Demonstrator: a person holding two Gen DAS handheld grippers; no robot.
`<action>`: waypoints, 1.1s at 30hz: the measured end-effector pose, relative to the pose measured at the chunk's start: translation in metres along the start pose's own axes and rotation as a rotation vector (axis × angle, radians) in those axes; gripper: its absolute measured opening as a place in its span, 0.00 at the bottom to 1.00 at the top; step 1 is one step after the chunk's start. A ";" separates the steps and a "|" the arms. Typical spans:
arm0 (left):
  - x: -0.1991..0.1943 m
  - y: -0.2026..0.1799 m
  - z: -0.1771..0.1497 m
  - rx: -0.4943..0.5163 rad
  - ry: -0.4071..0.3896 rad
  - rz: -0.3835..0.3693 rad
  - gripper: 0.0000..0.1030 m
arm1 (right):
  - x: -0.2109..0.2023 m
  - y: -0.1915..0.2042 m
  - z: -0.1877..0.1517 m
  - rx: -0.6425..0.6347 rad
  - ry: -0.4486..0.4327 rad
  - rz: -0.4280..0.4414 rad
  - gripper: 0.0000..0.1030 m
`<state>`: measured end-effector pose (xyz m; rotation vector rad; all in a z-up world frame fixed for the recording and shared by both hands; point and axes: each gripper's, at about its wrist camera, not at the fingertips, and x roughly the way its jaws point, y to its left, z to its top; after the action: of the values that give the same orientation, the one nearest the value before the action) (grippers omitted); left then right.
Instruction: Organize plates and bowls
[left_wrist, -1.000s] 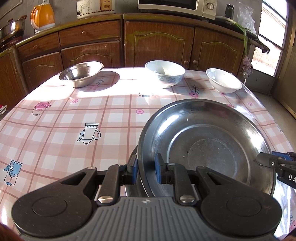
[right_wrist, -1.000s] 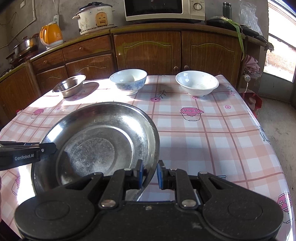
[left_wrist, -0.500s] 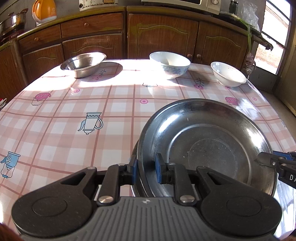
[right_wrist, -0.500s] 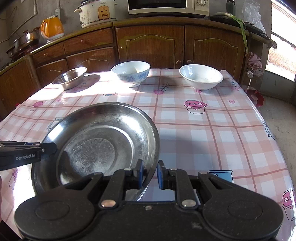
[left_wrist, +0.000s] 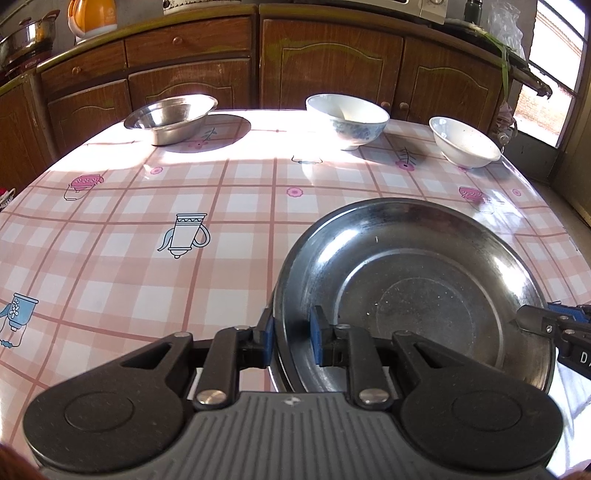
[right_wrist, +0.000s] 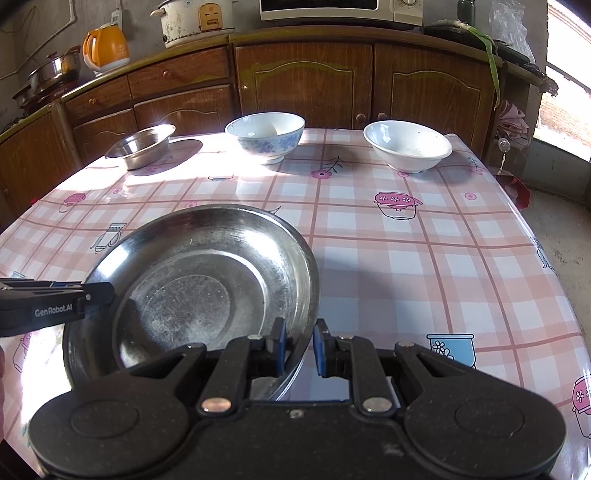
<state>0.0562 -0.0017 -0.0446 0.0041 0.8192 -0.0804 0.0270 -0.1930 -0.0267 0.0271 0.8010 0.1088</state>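
Note:
A large steel plate (left_wrist: 413, 295) is held over the table by both grippers. My left gripper (left_wrist: 292, 336) is shut on its left rim. My right gripper (right_wrist: 298, 345) is shut on its right rim (right_wrist: 258, 280). The right gripper also shows at the right edge of the left wrist view (left_wrist: 554, 325). At the far side of the table stand a small steel bowl (left_wrist: 171, 118), a blue-patterned white bowl (left_wrist: 347, 120) and a plain white bowl (left_wrist: 463, 142). The same three show in the right wrist view: steel bowl (right_wrist: 142, 146), patterned bowl (right_wrist: 267, 134), white bowl (right_wrist: 408, 146).
The table has a pink checked cloth (left_wrist: 147, 206). Wooden cabinets (right_wrist: 303, 85) stand behind it, with an orange kettle (right_wrist: 105, 46), a rice cooker (right_wrist: 195, 18) and a microwave (right_wrist: 332, 9) on top. The table's right edge (right_wrist: 543, 236) drops to the floor.
Both grippers have carried the plate forward toward the far bowls, which look larger and nearer. The grip on both rims has not changed.

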 end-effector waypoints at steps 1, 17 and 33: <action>0.000 0.000 0.000 0.000 -0.001 0.001 0.20 | 0.000 0.000 0.000 0.000 0.000 0.000 0.20; 0.002 -0.001 -0.002 0.029 -0.013 0.028 0.21 | 0.005 0.001 0.000 -0.004 0.015 0.010 0.21; 0.003 -0.003 -0.002 0.050 -0.032 0.031 0.22 | 0.009 0.005 -0.002 -0.028 0.022 0.002 0.23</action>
<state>0.0568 -0.0049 -0.0481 0.0622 0.7852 -0.0718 0.0313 -0.1875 -0.0337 0.0005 0.8217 0.1217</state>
